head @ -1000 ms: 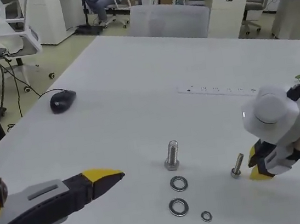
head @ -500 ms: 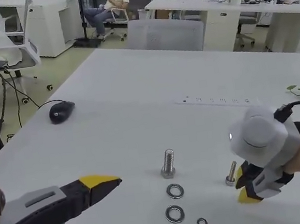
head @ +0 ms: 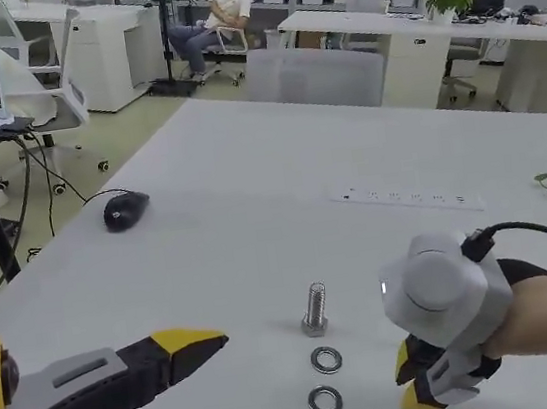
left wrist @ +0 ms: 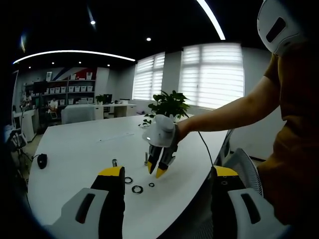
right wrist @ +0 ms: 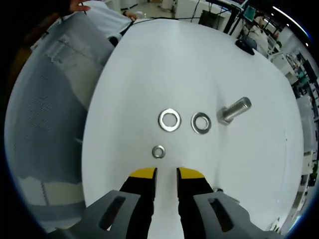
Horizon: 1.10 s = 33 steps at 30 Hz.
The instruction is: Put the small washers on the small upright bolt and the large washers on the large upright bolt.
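No part of the task is judged done. Both large washers point(right wrist: 170, 120) point(right wrist: 201, 123) are seen lying flat on the white table point(head: 249, 167), side by side and just in front of the large bolt point(head: 315, 310), which stands upright with nothing on it. 1 small washer point(right wrist: 158, 151) lies nearest the right gripper point(right wrist: 166, 174), whose jaws are held a narrow gap apart with nothing between them, tips just above the table. The small bolt point(left wrist: 145, 159) is made out just beside that gripper, bare as far as can be told. The left gripper point(left wrist: 168, 174) is held low and off to the side, well apart from the parts, with its jaws spread wide and empty. All 3 washers are therefore left to be placed.

The table is smooth and pale. A mouse point(head: 125, 211) and a power strip point(head: 404, 197) are set farther back. An office with desks, chairs and a seated person point(head: 219, 20) is seen beyond.
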Motion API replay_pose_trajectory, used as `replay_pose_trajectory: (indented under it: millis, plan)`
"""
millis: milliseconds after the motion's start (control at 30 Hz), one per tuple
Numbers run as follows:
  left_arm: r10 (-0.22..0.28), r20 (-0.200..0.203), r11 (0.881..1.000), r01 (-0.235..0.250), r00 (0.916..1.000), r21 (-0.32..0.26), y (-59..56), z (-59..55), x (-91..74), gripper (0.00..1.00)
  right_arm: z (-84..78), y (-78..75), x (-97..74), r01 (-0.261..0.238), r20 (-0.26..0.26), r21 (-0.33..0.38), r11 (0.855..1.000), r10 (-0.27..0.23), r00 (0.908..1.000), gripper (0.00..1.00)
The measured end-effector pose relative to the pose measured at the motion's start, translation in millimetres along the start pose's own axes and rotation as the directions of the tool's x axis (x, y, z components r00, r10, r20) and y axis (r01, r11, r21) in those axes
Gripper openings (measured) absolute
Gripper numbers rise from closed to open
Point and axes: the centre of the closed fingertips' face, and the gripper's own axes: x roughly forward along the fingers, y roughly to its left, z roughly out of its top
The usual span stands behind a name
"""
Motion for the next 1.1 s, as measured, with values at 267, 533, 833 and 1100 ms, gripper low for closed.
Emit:
replay_pose_trajectory:
  millis: [267,533,833,1100]
  plan:
    - [0.005,-0.003,1.000,-0.005,1.0000,-0.001,3.2,0.3,0.2,0.70,9.6,7.8,12.7,-0.031,0.001,-0.016,0.999,0.031,0.9995,0.18]
    - [-0.001,0.000,1.000,0.001,1.0000,-0.004,5.1,1.2,1.5,0.70,11.1,14.0,22.2,-0.051,-0.007,-0.021,0.998,0.051,0.9987,0.20]
    - [0.004,0.000,1.000,-0.004,1.0000,-0.010,7.5,-0.4,1.4,0.70,10.0,14.1,23.7,-0.072,0.000,0.001,0.997,0.072,0.9974,0.22]
    - [-0.006,-0.004,1.000,0.006,1.0000,-0.011,5.8,-1.3,5.3,0.70,9.8,13.4,24.2,-0.074,0.002,0.005,0.997,0.074,0.9973,0.21]
